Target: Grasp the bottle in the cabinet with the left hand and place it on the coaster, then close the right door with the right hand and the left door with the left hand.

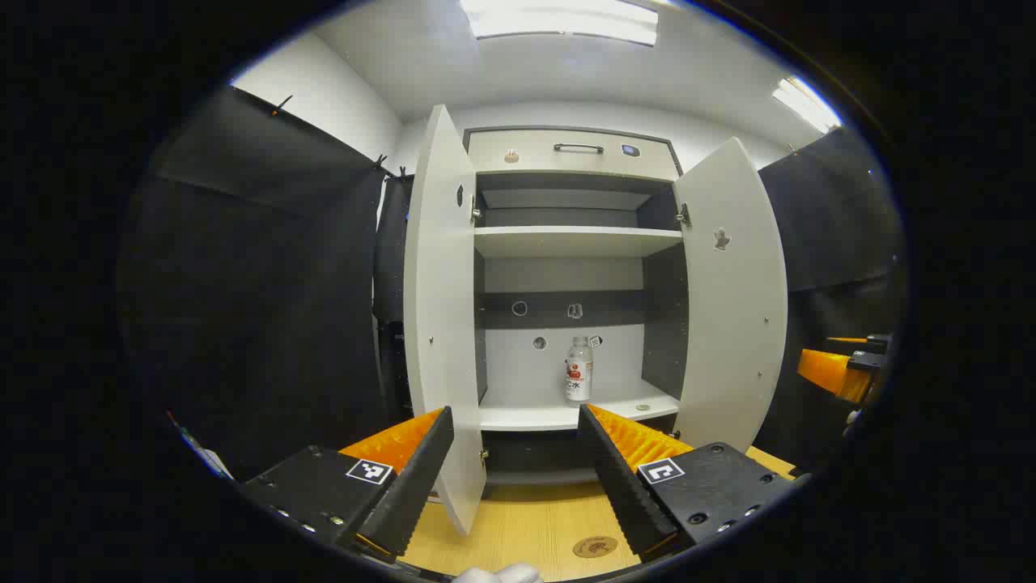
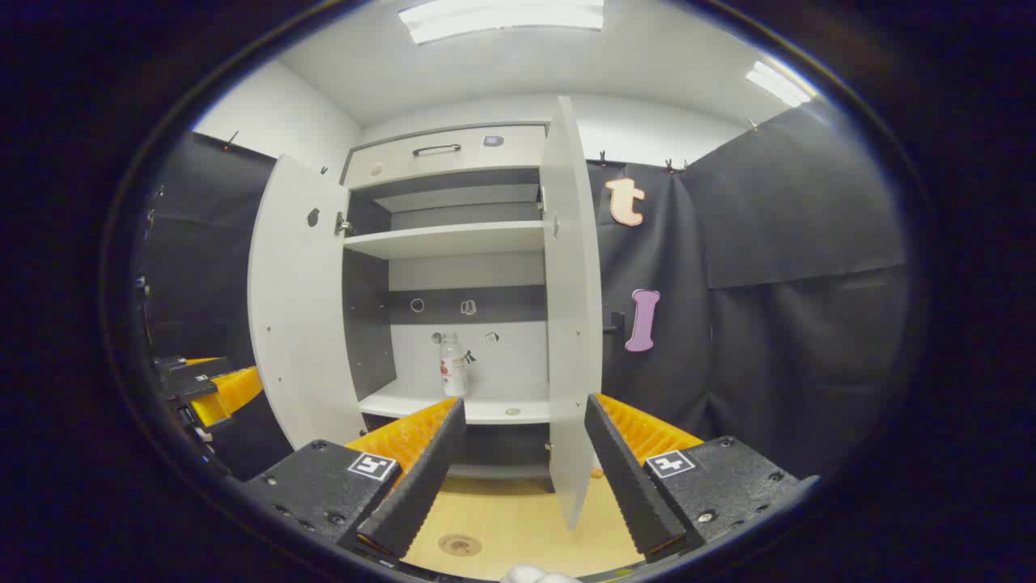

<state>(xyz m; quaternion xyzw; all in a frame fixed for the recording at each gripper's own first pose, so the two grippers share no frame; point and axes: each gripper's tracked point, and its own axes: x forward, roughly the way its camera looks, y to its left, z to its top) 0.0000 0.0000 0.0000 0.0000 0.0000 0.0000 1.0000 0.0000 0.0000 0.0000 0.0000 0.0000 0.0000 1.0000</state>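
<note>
A small clear bottle (image 1: 579, 368) with a white cap and red label stands upright on the lower shelf of the white cabinet (image 1: 566, 417), whose doors are both swung open. The left door (image 1: 437, 308) and right door (image 1: 732, 300) flank the opening. A round brown coaster (image 1: 595, 546) lies on the wooden table in front. My left gripper (image 1: 515, 414) is open, well short of the cabinet and facing the bottle. My right gripper (image 2: 524, 403) is open too, before the right door (image 2: 571, 308), seen edge-on. Bottle (image 2: 452, 364) and coaster (image 2: 460, 544) also appear there.
An upper shelf (image 1: 575, 240) and a top drawer with a dark handle (image 1: 578, 148) sit above the bottle. The wooden table (image 1: 526, 518) lies under both grippers. Black cloth walls close in on both sides. The right gripper (image 1: 838, 368) appears at the far right, the left gripper (image 2: 202, 389) at the far left.
</note>
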